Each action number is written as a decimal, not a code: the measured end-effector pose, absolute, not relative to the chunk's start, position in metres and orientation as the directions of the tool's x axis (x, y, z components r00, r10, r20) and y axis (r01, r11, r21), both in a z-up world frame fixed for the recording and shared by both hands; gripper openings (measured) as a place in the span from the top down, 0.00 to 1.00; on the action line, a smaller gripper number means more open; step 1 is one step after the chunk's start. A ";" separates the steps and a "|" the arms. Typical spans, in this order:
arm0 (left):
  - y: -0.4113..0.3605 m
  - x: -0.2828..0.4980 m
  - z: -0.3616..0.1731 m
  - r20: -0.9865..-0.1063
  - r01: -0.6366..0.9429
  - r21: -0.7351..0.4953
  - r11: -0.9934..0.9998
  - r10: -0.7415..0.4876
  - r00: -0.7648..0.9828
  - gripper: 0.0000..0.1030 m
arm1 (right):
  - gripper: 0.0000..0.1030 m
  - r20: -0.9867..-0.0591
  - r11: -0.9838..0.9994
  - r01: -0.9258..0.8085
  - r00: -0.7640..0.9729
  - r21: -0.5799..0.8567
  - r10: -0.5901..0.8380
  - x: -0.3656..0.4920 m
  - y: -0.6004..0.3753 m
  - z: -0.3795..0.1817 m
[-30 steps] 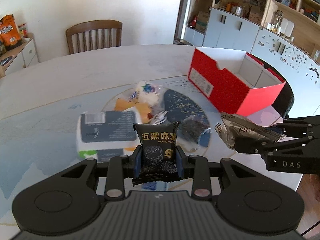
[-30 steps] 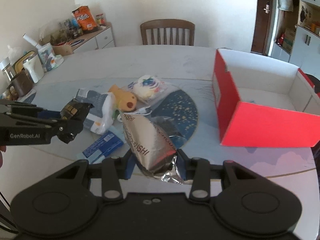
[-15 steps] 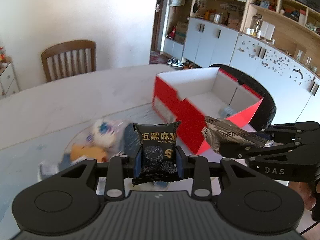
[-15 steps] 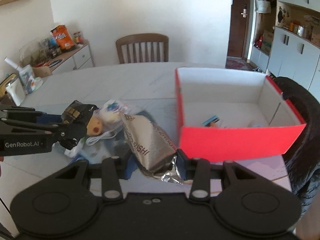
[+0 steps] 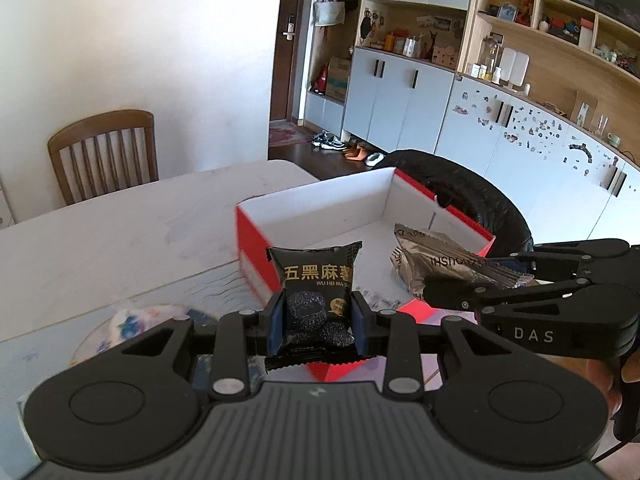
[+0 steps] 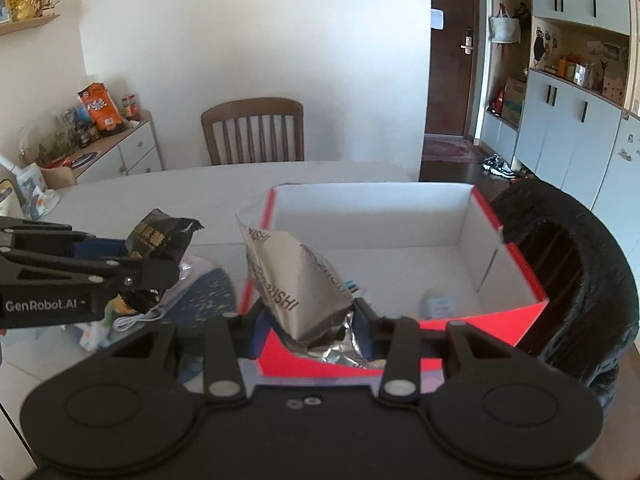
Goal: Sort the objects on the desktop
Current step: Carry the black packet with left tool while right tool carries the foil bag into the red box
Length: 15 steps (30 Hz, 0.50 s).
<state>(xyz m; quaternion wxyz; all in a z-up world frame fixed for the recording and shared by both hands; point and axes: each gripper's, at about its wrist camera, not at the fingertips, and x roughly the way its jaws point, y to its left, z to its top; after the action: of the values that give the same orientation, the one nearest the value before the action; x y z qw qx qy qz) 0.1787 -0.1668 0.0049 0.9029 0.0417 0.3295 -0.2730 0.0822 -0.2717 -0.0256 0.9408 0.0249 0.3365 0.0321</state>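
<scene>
My left gripper (image 5: 318, 320) is shut on a black snack packet (image 5: 316, 280) with gold characters, held above the near left corner of the red box (image 5: 256, 256). My right gripper (image 6: 316, 328) is shut on a silver foil packet (image 6: 296, 280), held over the near edge of the red box (image 6: 400, 360), whose inside is white. The silver packet also shows in the left wrist view (image 5: 440, 268), and the black packet in the right wrist view (image 6: 160, 236). Small items (image 6: 438, 306) lie on the box floor.
Left of the box on the white table (image 6: 160, 192) lie a white cable (image 6: 136, 320), a dark blue mat (image 6: 204, 292) and a round wrapped sweet (image 5: 128, 320). A black chair (image 6: 572, 272) stands right of the box, a wooden chair (image 6: 252, 132) at the far side.
Both grippers have moved right, from over the pile of items to the red box, each still holding its packet. The box now fills the middle of both views.
</scene>
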 end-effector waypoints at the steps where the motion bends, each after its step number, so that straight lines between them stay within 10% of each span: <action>1: -0.174 0.181 0.006 -0.620 0.523 -0.102 0.846 -0.465 0.632 0.69 | 0.59 -0.632 0.997 -0.043 0.771 0.069 0.077 0.084 -0.277 -0.025; 15: -0.258 0.227 -0.008 -0.692 0.539 -0.044 0.841 -0.415 0.591 0.69 | 0.59 -0.677 0.996 0.001 0.733 0.093 0.062 0.131 -0.357 -0.039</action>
<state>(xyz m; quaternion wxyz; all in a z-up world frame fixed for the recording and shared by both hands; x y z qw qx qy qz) 0.2274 -0.2585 -0.0085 0.8877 0.0851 0.3640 -0.2687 0.1312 -0.3571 -0.0387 0.9299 0.0433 0.3649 0.0164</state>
